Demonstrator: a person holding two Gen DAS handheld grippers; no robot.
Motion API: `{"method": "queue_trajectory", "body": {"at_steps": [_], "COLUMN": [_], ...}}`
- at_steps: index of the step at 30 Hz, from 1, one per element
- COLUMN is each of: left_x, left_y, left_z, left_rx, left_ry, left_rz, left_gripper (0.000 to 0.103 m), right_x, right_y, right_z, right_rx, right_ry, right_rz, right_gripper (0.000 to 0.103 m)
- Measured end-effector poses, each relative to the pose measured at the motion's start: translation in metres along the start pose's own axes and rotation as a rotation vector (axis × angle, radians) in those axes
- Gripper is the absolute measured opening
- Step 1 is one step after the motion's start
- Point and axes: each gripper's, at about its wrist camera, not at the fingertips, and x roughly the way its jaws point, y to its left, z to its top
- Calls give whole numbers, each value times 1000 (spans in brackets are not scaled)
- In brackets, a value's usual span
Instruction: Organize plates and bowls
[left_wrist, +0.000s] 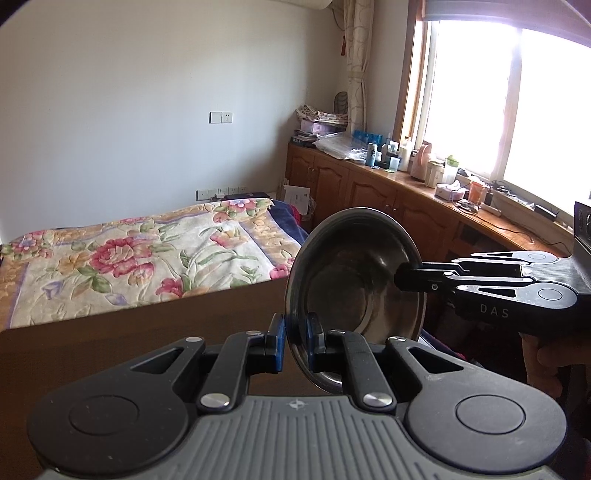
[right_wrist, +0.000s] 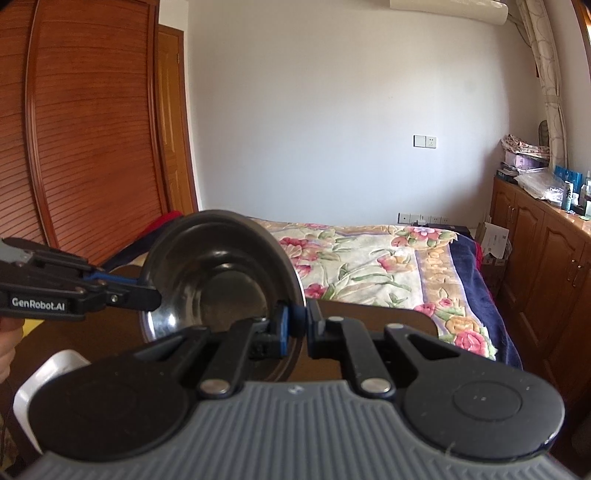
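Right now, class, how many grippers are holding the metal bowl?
2. The left gripper clamps one side of the metal bowl's rim; the right gripper clamps the opposite side. The bowl is held on edge in the air.

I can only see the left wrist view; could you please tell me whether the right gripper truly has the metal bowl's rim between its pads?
Observer: Yes. From its own camera, the right gripper has a blue pad on each side of the metal bowl rim.
Operator: Thank you. What lies below the bowl there?
Observer: A white object at the lower left, partly hidden; I cannot tell what it is.
Operator: And behind?
Observer: A louvred wooden door.
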Motion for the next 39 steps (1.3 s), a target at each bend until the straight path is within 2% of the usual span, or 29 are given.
{"method": "queue_trajectory", "body": {"at_steps": [21,39], "left_x": [-30,-23], "left_y": [-10,-9], "left_z": [-84,-103], "left_rx": [-88,-125], "left_ry": [55,99], "left_rz": [-50,-58], "left_gripper": [12,12], "right_x": [-22,-17], "right_y": [36,44], "right_z": [-53,-68], "right_rx": [-29,-62], "right_ry": [114,151], "right_rz": [14,23], "right_gripper": [13,14]}}
